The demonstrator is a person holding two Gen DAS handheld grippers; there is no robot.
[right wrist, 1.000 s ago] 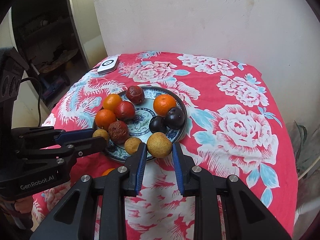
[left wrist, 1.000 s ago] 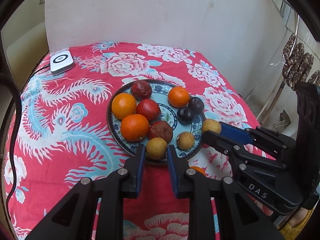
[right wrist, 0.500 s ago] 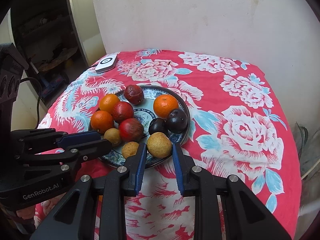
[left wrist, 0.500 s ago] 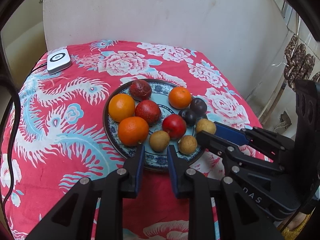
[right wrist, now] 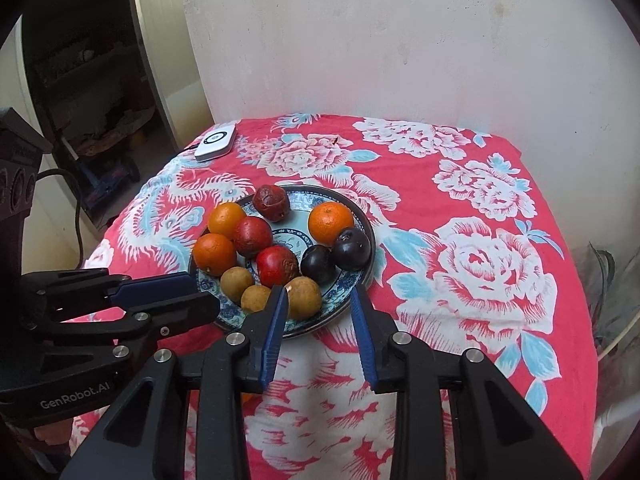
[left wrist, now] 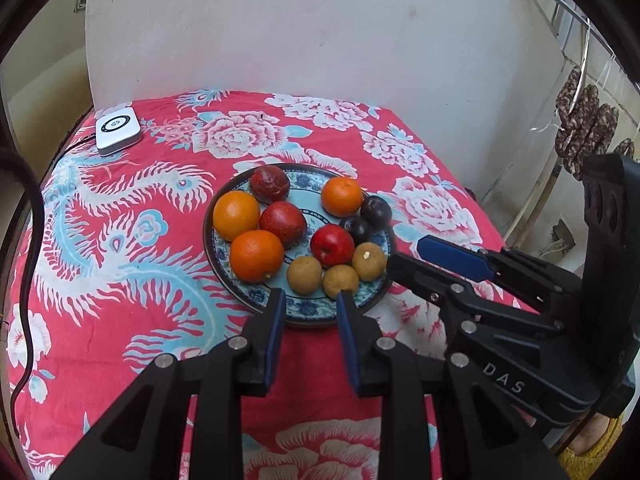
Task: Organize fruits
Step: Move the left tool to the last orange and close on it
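A blue patterned plate (left wrist: 308, 312) (right wrist: 344, 304) sits on the red floral cloth and holds three oranges (left wrist: 256, 255), red fruits (left wrist: 332, 245), two dark plums (left wrist: 376, 211) and three small tan fruits (left wrist: 305, 275). My left gripper (left wrist: 310, 300) is open and empty over the plate's near rim. My right gripper (right wrist: 319, 296) is open and empty; the largest tan fruit (right wrist: 304, 297) lies on the plate just beyond its left finger. Each gripper shows at the side of the other's view.
A white square device (left wrist: 118, 130) with a cable lies at the table's far left corner. A pale wall stands behind the table. Sausages (left wrist: 580, 136) hang at the right. A doorway opens at the left in the right wrist view.
The right gripper opened and let go of the large tan fruit onto the plate. The left gripper released its tan fruit and drew back. Both pulled back and up.
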